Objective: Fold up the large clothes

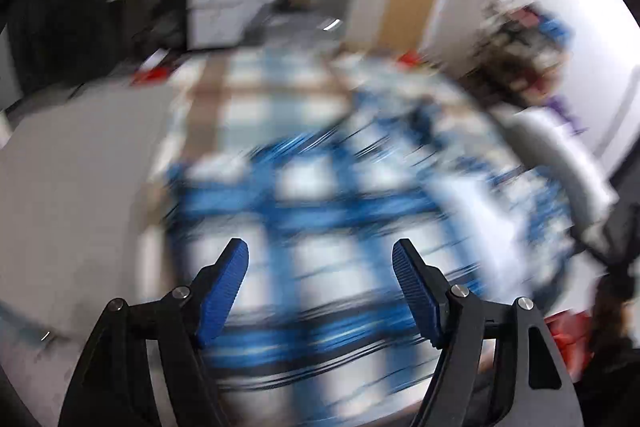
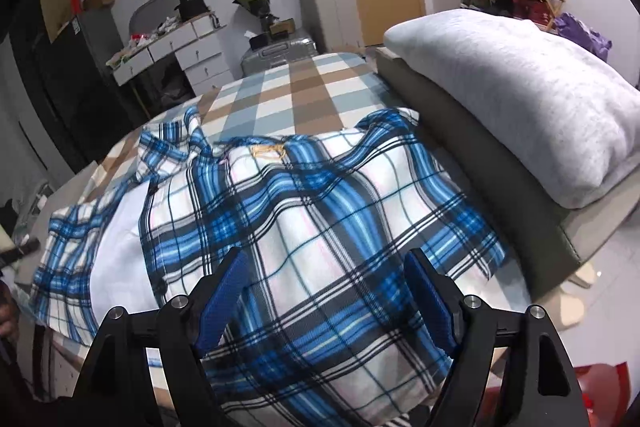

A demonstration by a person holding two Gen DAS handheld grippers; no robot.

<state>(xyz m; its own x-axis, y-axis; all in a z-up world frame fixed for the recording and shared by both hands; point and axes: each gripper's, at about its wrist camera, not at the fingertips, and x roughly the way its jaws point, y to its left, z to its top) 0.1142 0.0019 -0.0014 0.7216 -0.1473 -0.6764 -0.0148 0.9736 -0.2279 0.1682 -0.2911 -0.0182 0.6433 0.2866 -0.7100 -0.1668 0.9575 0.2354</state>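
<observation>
We are near the start of the fold, as far as we can judge. The plaid shirt (image 2: 304, 211) lies spread on the bed (image 2: 304, 87), collar end away from us and hem toward us, over the checked bedcover. It is rumpled, not flattened: the left front panel is turned open so the white lining shows, and one sleeve (image 2: 64, 247) trails off toward the left edge. No crease or fold-over is visible yet, so the sleeves and both sides are left to bring in, then the length to halve.

Our right gripper (image 2: 326, 281) hovers over the near part of the shirt with its fingers (image 2: 224, 301) spread wide and nothing between them. Our left gripper (image 1: 320, 275) is likewise wide open and empty above the same plaid cloth (image 1: 320, 195); that view is heavily blurred, so we cannot tell exactly which part it is over. A grey pillow (image 2: 520, 87) sits on the bench to the right, apart from the shirt.
</observation>
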